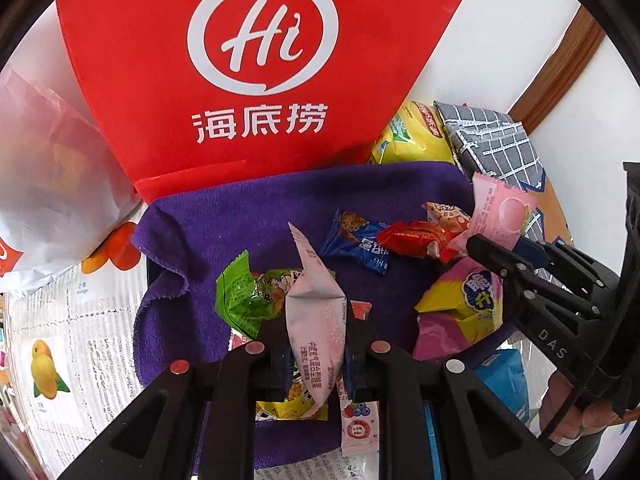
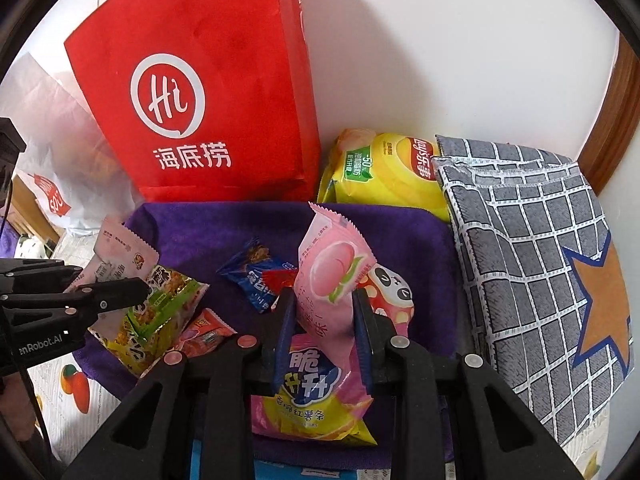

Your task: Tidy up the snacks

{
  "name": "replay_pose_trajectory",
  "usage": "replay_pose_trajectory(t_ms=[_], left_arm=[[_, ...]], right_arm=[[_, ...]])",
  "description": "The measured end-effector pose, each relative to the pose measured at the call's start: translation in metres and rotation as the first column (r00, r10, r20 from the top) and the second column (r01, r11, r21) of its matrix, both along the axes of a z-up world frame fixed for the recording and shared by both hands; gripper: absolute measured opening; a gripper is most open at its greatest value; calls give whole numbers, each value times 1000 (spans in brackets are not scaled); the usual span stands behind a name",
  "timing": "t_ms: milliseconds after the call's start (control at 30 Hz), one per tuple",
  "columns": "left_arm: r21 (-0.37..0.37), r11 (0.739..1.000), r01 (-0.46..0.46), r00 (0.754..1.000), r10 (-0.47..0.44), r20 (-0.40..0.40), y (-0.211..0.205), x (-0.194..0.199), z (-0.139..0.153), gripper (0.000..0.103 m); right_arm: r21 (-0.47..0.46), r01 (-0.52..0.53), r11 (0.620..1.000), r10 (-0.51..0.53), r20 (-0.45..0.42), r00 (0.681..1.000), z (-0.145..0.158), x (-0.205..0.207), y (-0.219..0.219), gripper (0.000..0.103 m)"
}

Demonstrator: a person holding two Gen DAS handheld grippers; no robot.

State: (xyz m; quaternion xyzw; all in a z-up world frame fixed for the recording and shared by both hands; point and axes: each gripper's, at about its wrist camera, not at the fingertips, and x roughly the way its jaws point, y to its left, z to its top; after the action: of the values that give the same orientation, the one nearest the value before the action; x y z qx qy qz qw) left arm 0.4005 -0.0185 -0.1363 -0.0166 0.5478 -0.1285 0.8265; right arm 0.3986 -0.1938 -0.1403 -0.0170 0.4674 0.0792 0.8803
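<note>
My left gripper [image 1: 316, 340] is shut on a pale pink snack packet [image 1: 314, 312] and holds it upright above the purple towel [image 1: 248, 204]. My right gripper [image 2: 324, 312] is shut on a pink peach-print packet [image 2: 332, 268], also seen in the left wrist view [image 1: 502, 208]. On the towel lie a green packet [image 1: 248, 300], a blue packet [image 1: 360, 244], a red candy [image 1: 416, 238] and a pink-and-yellow sweet potato bag [image 2: 316, 396]. A red paper bag [image 1: 240, 72] stands behind the towel.
A yellow chip bag [image 2: 384, 172] leans at the wall by the red bag. A grey checked cloth [image 2: 532, 264] with an orange star lies right of the towel. A white plastic bag [image 1: 52, 184] sits left. Fruit-print paper [image 1: 72, 340] covers the table.
</note>
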Motion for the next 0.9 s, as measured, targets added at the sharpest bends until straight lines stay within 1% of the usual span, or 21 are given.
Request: replay_pose_trajectory(t_ms=[167, 233, 300, 467, 500, 533, 600, 633, 733, 900], left_arm=[[14, 1000, 0, 1000, 0, -13, -2, 1, -4, 18], [13, 1000, -1, 1000, 1, -14, -1, 2, -4, 18], [14, 1000, 0, 1000, 0, -16, -1, 2, -5, 18], [18, 1000, 13, 1000, -12, -24, -4, 2, -7, 19], [20, 1000, 17, 1000, -17, -23, -6, 1, -6, 26], [24, 1000, 20, 1000, -20, -19, -7, 0, -4, 39], [30, 999, 19, 1000, -19, 6, -9, -2, 3, 52], [31, 999, 16, 1000, -17, 26, -10, -5, 7, 54], [20, 1000, 15, 999, -15, 41, -10, -11, 18, 55], [16, 1000, 8, 996, -10, 90, -12, -27, 40, 55]], right_arm=[[-12, -1, 1000, 1, 1, 1000, 3, -3, 1, 34], [-21, 8, 1000, -8, 8, 1000, 4, -4, 0, 40], [-21, 22, 1000, -22, 10, 1000, 7, -5, -2, 40], [-18, 40, 999, -39, 22, 999, 13, -14, -3, 48], [-20, 42, 999, -41, 27, 999, 15, -17, -3, 51], [-20, 42, 999, -41, 30, 999, 16, -18, -3, 53], [-20, 46, 999, -45, 38, 998, 19, -24, -3, 54], [-21, 49, 999, -48, 41, 998, 21, -27, -3, 55], [-22, 65, 998, -63, 53, 997, 28, -37, -6, 58], [-14, 101, 995, -100, 80, 992, 46, -65, -10, 59]])
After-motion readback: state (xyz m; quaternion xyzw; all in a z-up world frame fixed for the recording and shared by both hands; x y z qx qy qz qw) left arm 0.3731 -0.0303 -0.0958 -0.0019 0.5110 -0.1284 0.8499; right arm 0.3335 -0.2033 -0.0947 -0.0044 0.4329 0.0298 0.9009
